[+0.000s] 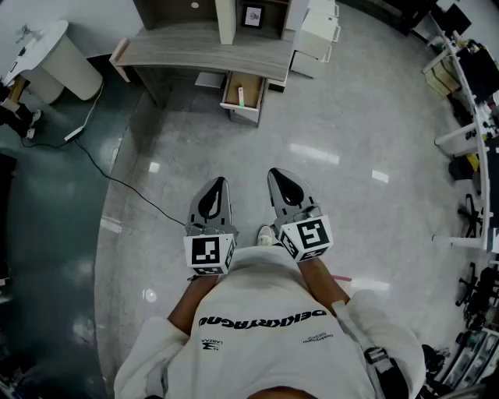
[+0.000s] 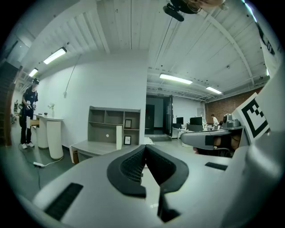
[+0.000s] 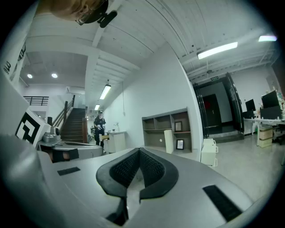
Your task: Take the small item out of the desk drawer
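Pale and stick-like, one item (image 1: pixel 240 96) lies in the one open drawer (image 1: pixel 251 83) under the grey desk (image 1: pixel 179 48), far from the person's grippers. A shelf unit (image 1: pixel 234 14) with one framed picture (image 1: pixel 253 15) stands on the desk. A white cabinet (image 1: pixel 316 35) sits to the desk's right, a round white stand (image 1: pixel 58 58) to its left, and a black cable (image 1: pixel 101 167) trails over the glossy floor (image 1: pixel 351 132). There are two grippers: left gripper (image 1: pixel 219 185) and right gripper (image 1: pixel 278 175), side by side, each with its jaws pressed together on nothing.
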`<act>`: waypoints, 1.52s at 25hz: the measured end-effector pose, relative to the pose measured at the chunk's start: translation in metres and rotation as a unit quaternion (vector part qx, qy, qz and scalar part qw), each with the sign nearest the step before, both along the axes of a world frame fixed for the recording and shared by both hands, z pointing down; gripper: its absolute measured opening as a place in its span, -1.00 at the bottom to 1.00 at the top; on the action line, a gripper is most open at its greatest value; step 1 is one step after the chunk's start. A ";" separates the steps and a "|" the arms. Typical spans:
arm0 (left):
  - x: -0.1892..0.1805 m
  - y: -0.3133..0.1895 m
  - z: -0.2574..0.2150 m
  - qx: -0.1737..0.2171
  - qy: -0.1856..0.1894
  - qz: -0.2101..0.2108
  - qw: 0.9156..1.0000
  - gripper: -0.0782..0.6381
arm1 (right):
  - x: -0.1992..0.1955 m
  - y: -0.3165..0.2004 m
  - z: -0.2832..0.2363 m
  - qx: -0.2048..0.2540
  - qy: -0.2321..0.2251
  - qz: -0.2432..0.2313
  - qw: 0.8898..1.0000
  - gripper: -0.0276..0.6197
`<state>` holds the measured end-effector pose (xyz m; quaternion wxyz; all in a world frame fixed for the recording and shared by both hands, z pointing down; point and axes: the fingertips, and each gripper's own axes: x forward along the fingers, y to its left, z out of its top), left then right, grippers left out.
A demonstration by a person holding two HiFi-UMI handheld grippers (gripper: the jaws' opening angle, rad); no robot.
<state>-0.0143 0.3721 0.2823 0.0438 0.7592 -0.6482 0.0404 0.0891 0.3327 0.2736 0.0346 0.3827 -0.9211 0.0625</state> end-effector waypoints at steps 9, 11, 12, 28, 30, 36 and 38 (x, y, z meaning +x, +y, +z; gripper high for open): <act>0.031 -0.016 0.002 0.000 -0.005 -0.006 1.000 -0.74 | 0.030 -0.017 -0.002 0.004 -0.009 -0.010 1.000 -0.82; 0.040 -0.019 0.001 0.003 -0.003 -0.008 1.000 -0.74 | 0.039 -0.022 -0.002 0.001 -0.015 -0.012 1.000 -0.82; 0.045 -0.020 0.001 0.003 -0.002 -0.011 1.000 -0.74 | 0.044 -0.023 -0.002 0.000 -0.018 -0.014 1.000 -0.82; 0.077 -0.028 0.049 -0.048 0.006 -0.015 0.999 -0.74 | 0.051 -0.036 0.032 -0.036 -0.009 -0.054 0.998 -0.82; 0.074 -0.039 0.049 -0.046 0.009 -0.010 0.999 -0.74 | 0.050 -0.046 0.034 -0.038 -0.003 -0.048 0.998 -0.82; 0.068 -0.083 0.054 -0.050 0.013 0.002 0.999 -0.74 | 0.044 -0.085 0.041 -0.044 0.008 -0.041 0.998 -0.82; 0.061 -0.101 0.055 -0.049 0.012 0.007 0.999 -0.74 | 0.038 -0.102 0.043 -0.046 0.010 -0.038 0.998 -0.82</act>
